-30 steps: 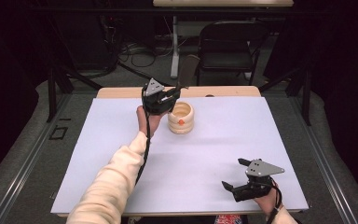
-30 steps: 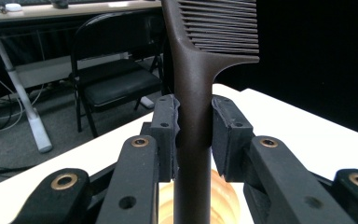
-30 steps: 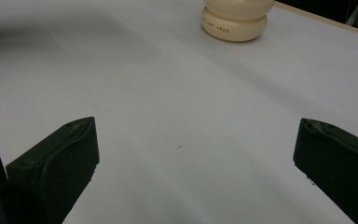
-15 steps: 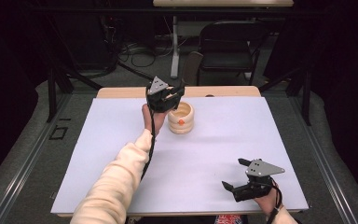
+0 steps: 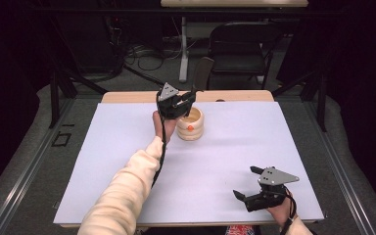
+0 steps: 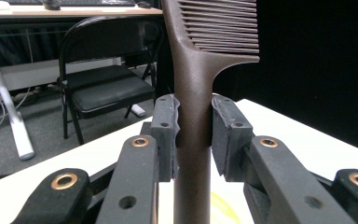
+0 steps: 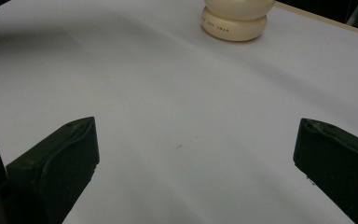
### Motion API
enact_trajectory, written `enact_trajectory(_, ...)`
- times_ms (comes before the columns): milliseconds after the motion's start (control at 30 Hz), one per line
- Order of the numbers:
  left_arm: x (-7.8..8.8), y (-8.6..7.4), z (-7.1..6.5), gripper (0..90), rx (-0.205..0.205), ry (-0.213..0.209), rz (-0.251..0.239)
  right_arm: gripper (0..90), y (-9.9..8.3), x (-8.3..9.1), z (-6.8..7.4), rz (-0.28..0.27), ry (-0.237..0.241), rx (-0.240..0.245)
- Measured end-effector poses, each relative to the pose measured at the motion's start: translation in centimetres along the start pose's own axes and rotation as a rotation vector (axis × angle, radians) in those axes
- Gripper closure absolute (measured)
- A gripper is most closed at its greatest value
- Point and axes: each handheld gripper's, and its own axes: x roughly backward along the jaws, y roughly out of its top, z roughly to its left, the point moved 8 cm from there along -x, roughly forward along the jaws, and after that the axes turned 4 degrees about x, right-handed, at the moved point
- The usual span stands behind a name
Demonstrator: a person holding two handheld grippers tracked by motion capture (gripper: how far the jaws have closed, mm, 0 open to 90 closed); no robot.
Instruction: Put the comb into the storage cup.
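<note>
1 brown comb [image 6: 193,93], upright, handle clamped btwn pads of left claw [image 5: 190,98], teeth end up, held over 1 cream holder [image 5: 191,125] at far-centre of bench [image 5: 103,161]. Holder: orange dot on its side. Right claw [image 5: 245,188] near bench's front-right corner, jaws wide apart, nothing btwn them. 1 folding chair [image 5: 240,46] behind bench.

High view overhead, tongs views close, table [image 5: 127,161] shared
</note>
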Motion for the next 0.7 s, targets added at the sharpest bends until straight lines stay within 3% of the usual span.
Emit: enact_trajectory(700,-1.2,-2.3,0.4,72.6,0.003,0.009,0.045,0.0,0.0,0.0,0.0,-0.001,0.0,0.001)
